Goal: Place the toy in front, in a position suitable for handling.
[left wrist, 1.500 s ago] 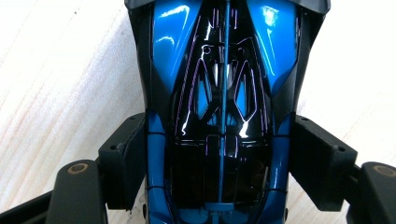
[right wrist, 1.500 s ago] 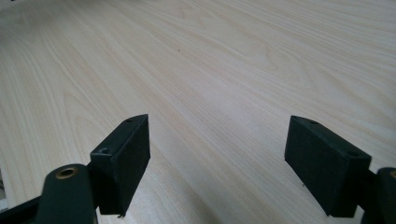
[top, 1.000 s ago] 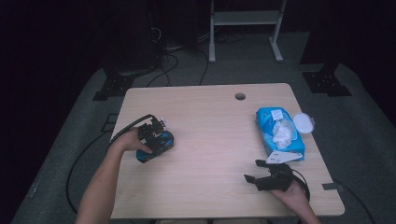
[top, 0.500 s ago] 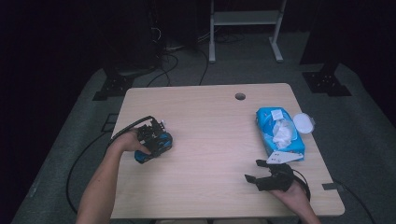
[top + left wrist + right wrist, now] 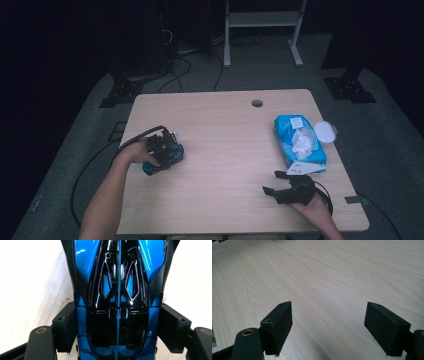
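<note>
Pale wood desk (image 5: 220, 150) carries, well left of the blue wipes pack (image 5: 299, 145), a glossy blue-and-black toy car (image 5: 117, 290), likely light, rigid and slippery, clamped across its flanks by the left claw (image 5: 117, 327), right claw (image 5: 337, 322) released.

The toy car (image 5: 117, 300) is glossy blue and black. The wipes pack (image 5: 299, 141) is light blue and white, on a pale wood-grain counter (image 5: 225, 130). Both grippers' jaws are black.

Left tool (image 5: 162, 152) jaws clamped, hand low at left; right tool (image 5: 280, 187) jaws spread wide.
</note>
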The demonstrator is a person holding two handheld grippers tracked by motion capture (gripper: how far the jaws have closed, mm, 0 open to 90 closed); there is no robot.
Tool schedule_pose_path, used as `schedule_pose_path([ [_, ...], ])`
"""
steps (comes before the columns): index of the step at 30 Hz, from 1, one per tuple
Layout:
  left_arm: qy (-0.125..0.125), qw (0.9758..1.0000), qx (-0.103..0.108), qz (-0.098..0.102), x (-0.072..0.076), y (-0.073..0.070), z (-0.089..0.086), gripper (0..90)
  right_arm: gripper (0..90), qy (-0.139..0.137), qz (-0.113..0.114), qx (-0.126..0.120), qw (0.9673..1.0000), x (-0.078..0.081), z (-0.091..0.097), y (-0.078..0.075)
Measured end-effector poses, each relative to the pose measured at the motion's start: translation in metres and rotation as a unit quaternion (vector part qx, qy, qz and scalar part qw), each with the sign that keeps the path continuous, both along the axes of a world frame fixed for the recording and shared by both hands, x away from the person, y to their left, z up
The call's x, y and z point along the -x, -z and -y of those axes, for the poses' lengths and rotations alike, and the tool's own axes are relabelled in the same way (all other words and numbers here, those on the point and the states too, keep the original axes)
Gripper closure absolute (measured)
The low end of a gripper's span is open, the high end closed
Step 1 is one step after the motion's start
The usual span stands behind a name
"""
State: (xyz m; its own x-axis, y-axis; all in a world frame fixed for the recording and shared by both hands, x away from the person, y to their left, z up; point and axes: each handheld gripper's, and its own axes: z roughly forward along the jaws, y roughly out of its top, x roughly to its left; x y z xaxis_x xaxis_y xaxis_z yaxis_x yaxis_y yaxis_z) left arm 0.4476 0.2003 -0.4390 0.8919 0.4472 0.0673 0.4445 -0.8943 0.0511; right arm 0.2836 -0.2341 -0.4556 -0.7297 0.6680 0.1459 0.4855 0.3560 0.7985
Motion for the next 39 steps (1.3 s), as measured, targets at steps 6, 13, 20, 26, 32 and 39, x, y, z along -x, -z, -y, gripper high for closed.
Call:
schedule_pose_path([
  [6,0.005,0.9999,-0.008,0.010,0.002,-0.010,0.000,26.6,21.5,0.000,-0.001,-0.001,1.0000,0.000,0.000,0.000],
  [13,0.040,0.9986,0.001,0.035,0.013,-0.044,0.022,26.5,21.5,0.006,0.007,-0.005,0.9999,0.000,0.002,-0.004],
  [20,0.106,0.9933,0.008,0.046,0.031,-0.065,0.069,26.5,21.5,0.014,0.018,-0.010,0.9997,0.002,0.008,-0.008],
  [26,0.157,0.9864,0.011,0.048,0.044,-0.066,0.112,26.5,21.6,0.025,0.025,-0.017,0.9992,0.003,0.016,-0.012],
  [32,0.202,0.9782,0.008,0.047,0.058,-0.058,0.149,26.5,21.6,0.031,0.028,-0.020,0.9989,0.003,0.020,-0.013],
  [39,0.229,0.9724,0.018,0.040,0.070,-0.044,0.177,26.5,21.6,0.036,0.031,-0.022,0.9987,0.005,0.023,-0.015],
])
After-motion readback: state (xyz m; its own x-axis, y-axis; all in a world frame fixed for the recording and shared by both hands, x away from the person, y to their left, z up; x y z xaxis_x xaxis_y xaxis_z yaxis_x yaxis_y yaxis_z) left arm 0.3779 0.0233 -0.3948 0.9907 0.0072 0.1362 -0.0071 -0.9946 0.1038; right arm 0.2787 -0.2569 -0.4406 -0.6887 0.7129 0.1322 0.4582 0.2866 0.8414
